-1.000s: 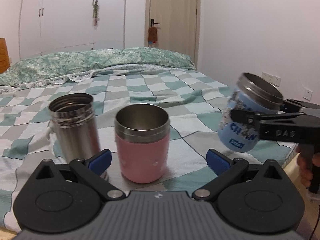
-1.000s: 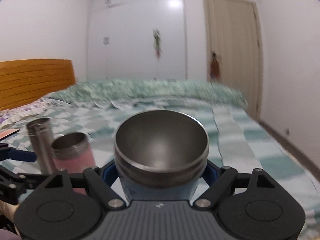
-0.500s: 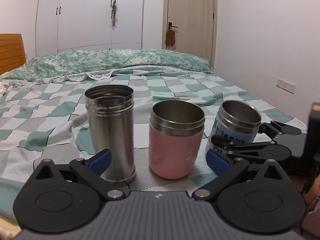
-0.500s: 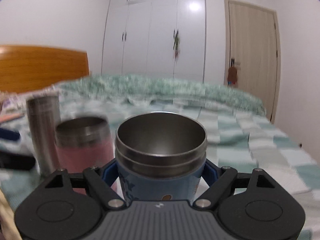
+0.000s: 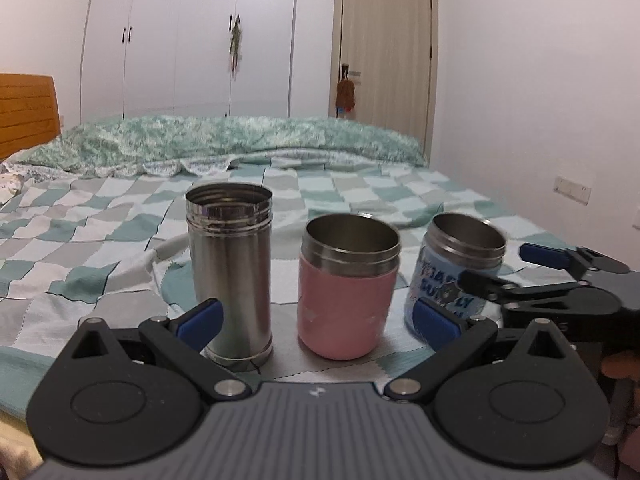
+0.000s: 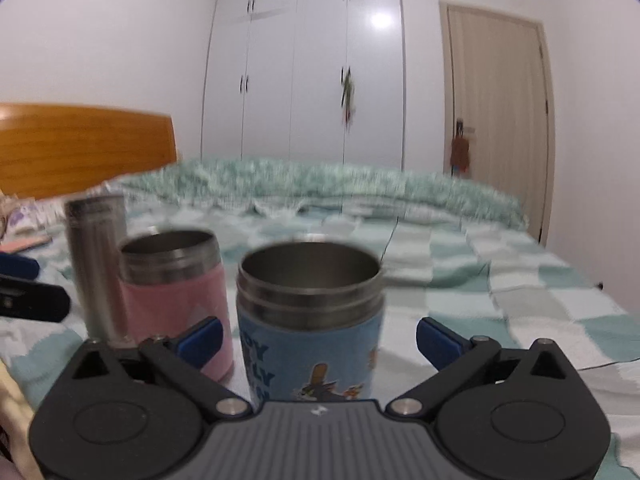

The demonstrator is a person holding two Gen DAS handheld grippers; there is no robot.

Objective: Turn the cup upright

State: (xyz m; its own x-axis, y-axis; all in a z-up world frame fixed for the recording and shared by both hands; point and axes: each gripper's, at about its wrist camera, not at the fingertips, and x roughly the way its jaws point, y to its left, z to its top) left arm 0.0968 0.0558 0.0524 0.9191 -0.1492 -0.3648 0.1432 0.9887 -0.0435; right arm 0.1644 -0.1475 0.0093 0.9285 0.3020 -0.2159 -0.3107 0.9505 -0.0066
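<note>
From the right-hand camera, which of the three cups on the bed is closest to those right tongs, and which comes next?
1. Blue cup: upright on the bed, directly between the open right tongs.
2. Pink cup: just left of the blue one, slightly farther back.
3. Steel tumbler: farthest left, partly behind the pink cup.

Pretty normal bedroom: a bed with a green and white checkered quilt and a teal floral blanket bunched along the far side. Orange wooden headboard on the left, white wardrobe at the back, beige door beside it.
</note>
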